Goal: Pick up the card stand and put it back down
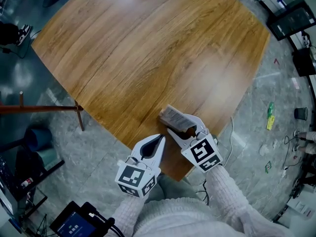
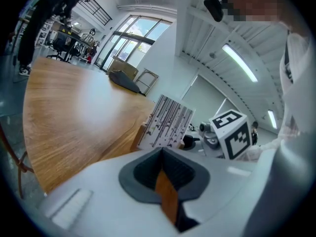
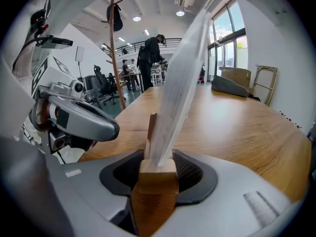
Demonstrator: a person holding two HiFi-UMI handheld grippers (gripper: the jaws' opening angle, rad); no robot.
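Observation:
The card stand [image 1: 174,117], a small wooden block holding an upright printed card, stands near the front edge of the round wooden table [image 1: 148,43]. My right gripper [image 1: 186,128] is shut on its wooden base [image 3: 157,174], which fills the gap between the pads; the card [image 3: 180,83] rises edge-on above the jaws. The left gripper view shows the printed face of the card [image 2: 165,122]. My left gripper [image 1: 159,138] hovers just left of the stand over the table's edge, shut and empty, apart from the stand.
A wooden coat rack's bar [image 1: 39,108] crosses the floor at the left. A dark tablet [image 1: 74,226] sits near my body at the lower left. Monitors [image 1: 291,19] and cables lie on the floor to the right. A folded bag [image 3: 232,87] rests at the table's far side.

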